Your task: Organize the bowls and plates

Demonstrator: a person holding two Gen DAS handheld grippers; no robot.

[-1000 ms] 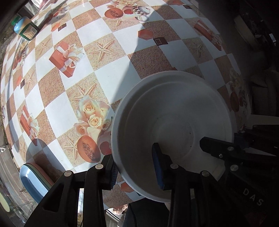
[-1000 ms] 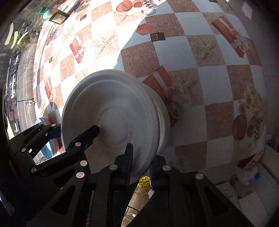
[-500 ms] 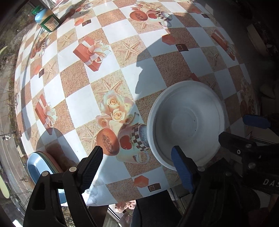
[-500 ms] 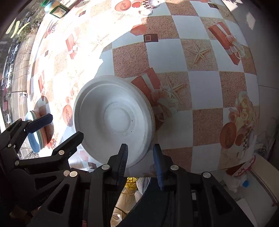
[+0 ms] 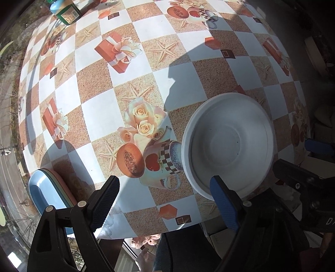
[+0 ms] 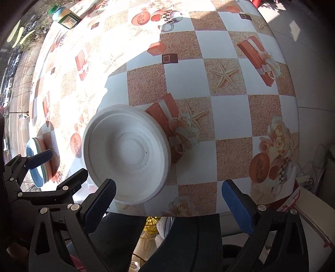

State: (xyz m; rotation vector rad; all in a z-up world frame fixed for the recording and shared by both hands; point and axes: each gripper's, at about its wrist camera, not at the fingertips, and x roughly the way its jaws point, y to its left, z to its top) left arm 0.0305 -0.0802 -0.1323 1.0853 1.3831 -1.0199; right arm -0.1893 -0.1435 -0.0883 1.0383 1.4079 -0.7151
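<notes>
A white bowl [image 5: 228, 144] is seen resting upright on the counter [image 5: 100, 108], near its front edge, on a checkered cloth printed with starfish, roses and gift boxes. The left gripper [image 5: 165, 196] is held with its jaws spread wide apart and nothing between them; its right finger sits just in front of the bowl's near rim in that view, though contact cannot be confirmed. The right gripper [image 6: 170, 200] is likewise held wide open and empty, its left finger [image 6: 100, 206] placed just in front of the bowl [image 6: 125, 154], with the other finger well apart to the right. A stack of coloured plates [image 5: 49, 193], blue on top, is found at the counter's front left corner, well apart from the bowl; it is also visible in the right wrist view [image 6: 38, 161]. A green-capped bottle [image 5: 65, 10] is placed at the far left corner of the counter.
</notes>
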